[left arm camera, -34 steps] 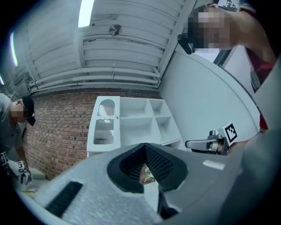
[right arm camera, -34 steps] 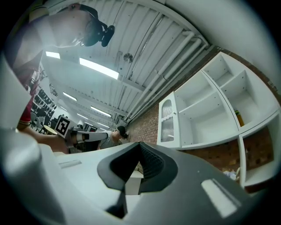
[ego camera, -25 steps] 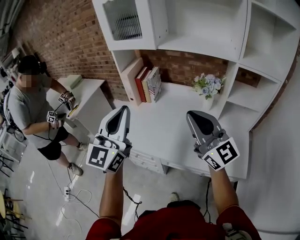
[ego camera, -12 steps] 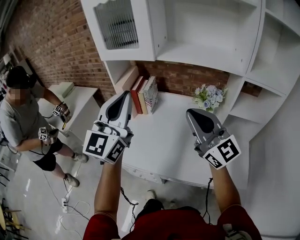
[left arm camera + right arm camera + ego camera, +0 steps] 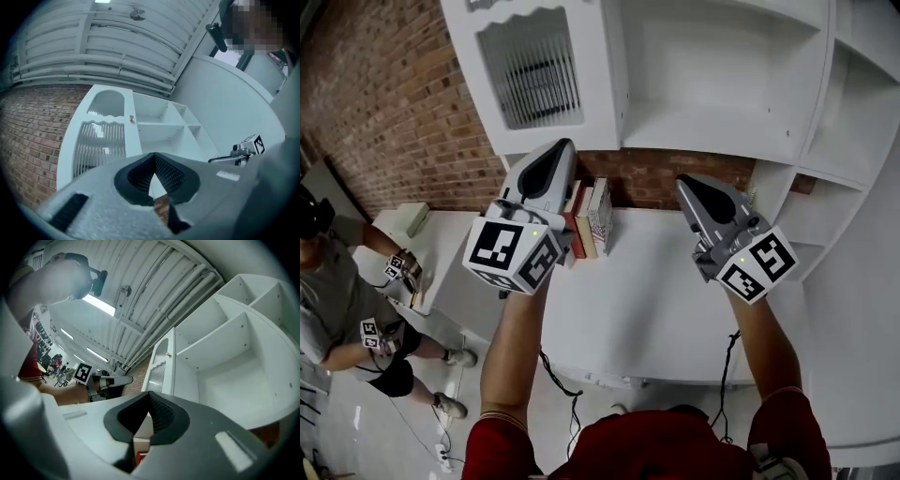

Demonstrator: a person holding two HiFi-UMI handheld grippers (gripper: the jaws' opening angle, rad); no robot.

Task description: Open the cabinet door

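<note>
The white cabinet door [image 5: 534,75] with ribbed glass stands shut at the upper left of the shelf unit; its small knob [image 5: 131,119] sits on its right edge. My left gripper [image 5: 567,145] is shut and empty, its tip just below the door's lower right corner in the head view. In the left gripper view the left gripper [image 5: 153,157] points up at the door [image 5: 101,140]. My right gripper [image 5: 682,180] is shut and empty, below the open shelves [image 5: 722,75]. In its own view the right gripper [image 5: 149,394] faces the door [image 5: 161,364] edge-on.
Several books [image 5: 591,220] stand against the brick wall under the cabinet, on the white desk [image 5: 628,309]. More open shelf compartments [image 5: 862,84] run down the right side. A person [image 5: 328,300] with grippers stands at the far left beside a side table [image 5: 431,253].
Both grippers have risen from over the desk toward the cabinet. The head view has tilted up, so the door now appears larger and lower. Both stay shut.
</note>
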